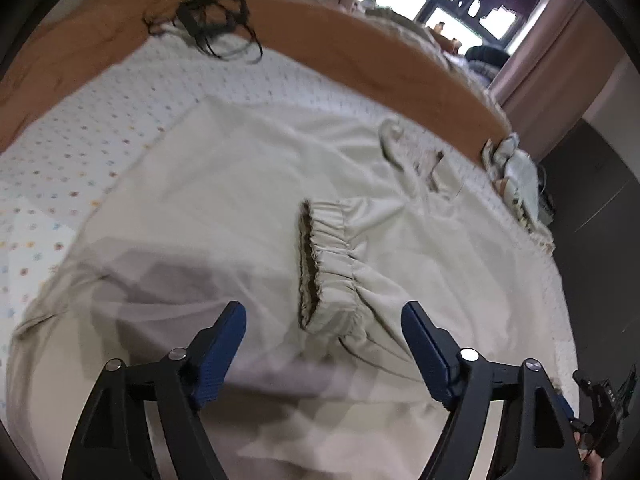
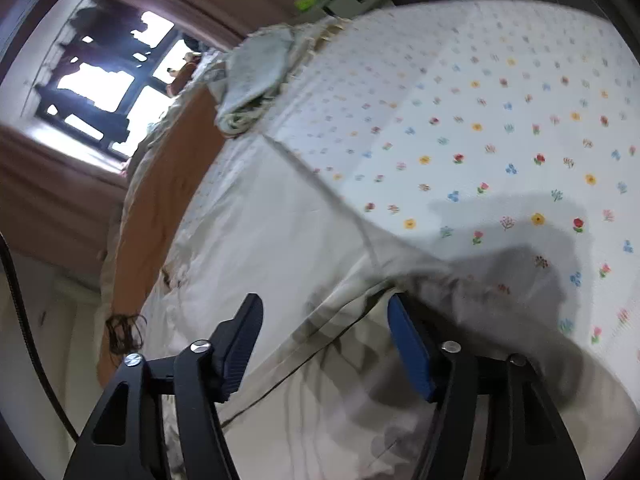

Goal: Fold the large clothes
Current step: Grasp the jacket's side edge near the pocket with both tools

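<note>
A large cream garment (image 1: 240, 184) lies spread over the flowered bed sheet (image 1: 80, 140). One sleeve is folded inward, and its gathered elastic cuff (image 1: 328, 256) lies on the garment's middle. My left gripper (image 1: 323, 308) hovers just above the cloth with its blue pads wide apart; the cuff's near end lies between them, untouched. In the right wrist view the same garment (image 2: 272, 232) runs along the sheet (image 2: 480, 120), its edge bunched near the bed's side. My right gripper (image 2: 324, 300) stands open over that edge, with cloth below the jaws and no grip showing.
An orange blanket (image 1: 320, 36) borders the far side of the bed, with a black strappy item (image 1: 212, 20) on it. A small pile of folded cloth (image 1: 512, 168) (image 2: 256, 76) sits at the bed's corner. Beyond are curtains and a bright window (image 2: 100, 80). Dark floor lies to the right.
</note>
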Demonstrator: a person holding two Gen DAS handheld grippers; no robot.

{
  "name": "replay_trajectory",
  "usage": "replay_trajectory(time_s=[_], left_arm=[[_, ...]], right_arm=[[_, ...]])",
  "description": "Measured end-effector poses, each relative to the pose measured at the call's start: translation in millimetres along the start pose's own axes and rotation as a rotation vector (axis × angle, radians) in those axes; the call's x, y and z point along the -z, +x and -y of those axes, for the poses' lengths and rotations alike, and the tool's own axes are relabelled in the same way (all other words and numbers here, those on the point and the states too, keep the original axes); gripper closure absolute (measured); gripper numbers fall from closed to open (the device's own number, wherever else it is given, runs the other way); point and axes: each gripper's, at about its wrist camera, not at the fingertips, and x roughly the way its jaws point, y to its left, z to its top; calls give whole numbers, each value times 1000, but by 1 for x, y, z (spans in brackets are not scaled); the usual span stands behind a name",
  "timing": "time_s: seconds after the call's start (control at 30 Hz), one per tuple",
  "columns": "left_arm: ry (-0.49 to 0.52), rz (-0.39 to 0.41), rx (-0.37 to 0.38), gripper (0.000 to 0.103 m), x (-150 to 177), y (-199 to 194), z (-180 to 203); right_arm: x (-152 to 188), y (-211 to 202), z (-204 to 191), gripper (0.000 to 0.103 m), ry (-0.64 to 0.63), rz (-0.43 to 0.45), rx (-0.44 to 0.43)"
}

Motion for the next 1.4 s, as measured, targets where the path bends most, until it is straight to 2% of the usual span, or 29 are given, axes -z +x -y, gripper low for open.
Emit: replay_trajectory(time_s=[0.13, 0.17, 0.27, 0.3, 0.43, 0.5, 0.53, 0.6, 0.63, 0.83, 1.13, 1.4], left_arm=[[-6, 4, 49, 21, 5, -27, 1], [1, 18, 59, 21, 8, -37, 1], [10, 60, 66, 21, 20, -64, -1], [10, 61, 67, 21, 25, -71, -3], [3, 78, 70, 21, 38, -97, -11], [8, 121, 80, 20, 44, -115, -12], [30, 142, 65, 18, 48, -127, -11], [54, 164, 67, 4, 54, -144, -10], [60, 171, 73, 2, 56, -150, -10], [84, 198, 77, 2, 79, -191, -18], [73, 233, 58, 2, 122, -242, -50], [13, 252, 85, 2, 154, -279, -91]], right_arm=[[12, -18, -13, 35, -46, 4, 10], [17, -27, -14, 31, -56, 12, -8], [31, -52, -12, 5, -61, 39, -23], [37, -59, -11, 1, -71, 44, -27], [57, -86, 2, 0, -74, 43, -39], [66, -98, 13, 0, -56, 38, -38], [67, -101, 16, 0, -48, 36, -41], [74, -112, 23, 0, -36, 33, -50], [78, -118, 26, 0, -40, 35, -52], [99, -156, 34, 0, -108, 78, -39], [119, -201, 75, 0, -108, 96, 13], [132, -235, 105, 0, -102, 97, 15]])
